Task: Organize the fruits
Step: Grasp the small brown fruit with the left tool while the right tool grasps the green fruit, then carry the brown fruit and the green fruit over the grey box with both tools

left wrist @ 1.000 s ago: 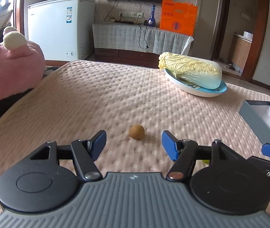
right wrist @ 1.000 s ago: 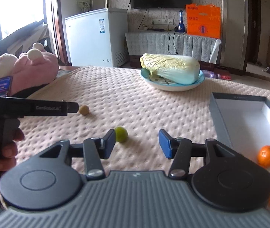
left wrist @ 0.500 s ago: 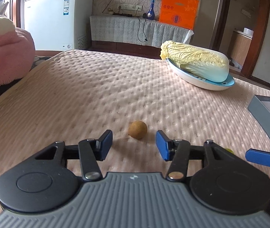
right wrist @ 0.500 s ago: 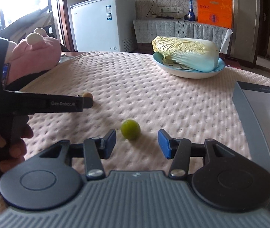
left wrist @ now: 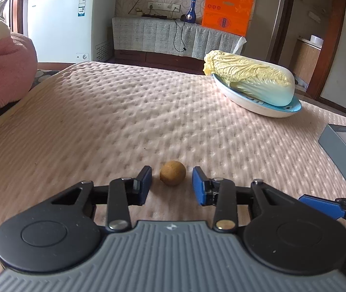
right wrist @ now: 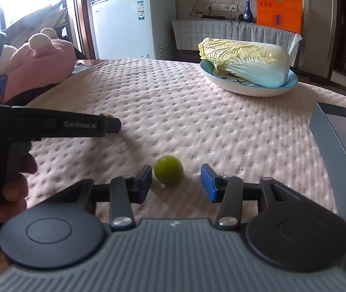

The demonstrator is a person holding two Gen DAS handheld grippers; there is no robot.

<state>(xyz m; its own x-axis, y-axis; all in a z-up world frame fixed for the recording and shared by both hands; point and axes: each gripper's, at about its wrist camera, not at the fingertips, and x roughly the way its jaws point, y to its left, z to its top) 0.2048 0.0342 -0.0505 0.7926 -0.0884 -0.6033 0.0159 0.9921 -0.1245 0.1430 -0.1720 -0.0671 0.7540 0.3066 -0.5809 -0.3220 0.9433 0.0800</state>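
Both tools came forward and down since the earlier frames, each now bracketing its own fruit. Left tool [left wrist: 172,185] jaws have just been closing; brown fruit [left wrist: 173,172] sits between the blue pads, small gap on each side, so not gripped yet. Right tool [right wrist: 176,184] jaws have also been closing, less far; green fruit [right wrist: 168,170] sits between them but off-centre, almost against the left pad [right wrist: 145,178], clear gap to the right pad. So both tools are released, nothing clenched.

Key relation: each fruit lies dead ahead of its tool at fingertip depth, resting on the padded desk [left wrist: 114,121]. Both are round, with no long axis to align. Left hand is nearer the brown one, right hand the green one.

My read: the next move is just the squeeze. The right tool would probably do better shifted a touch left first, or the near pad may nudge the green fruit and roll it.

Room: open cover ahead and to the left. The grey box [right wrist: 328,150], likely the drop spot, is close on the right, its rim just beside the right tool. Cabbage on the plate [right wrist: 248,90] is well apart at the back. The tools sit near each other: the right one's blue fingertip [left wrist: 318,205] shows at the left view's edge.
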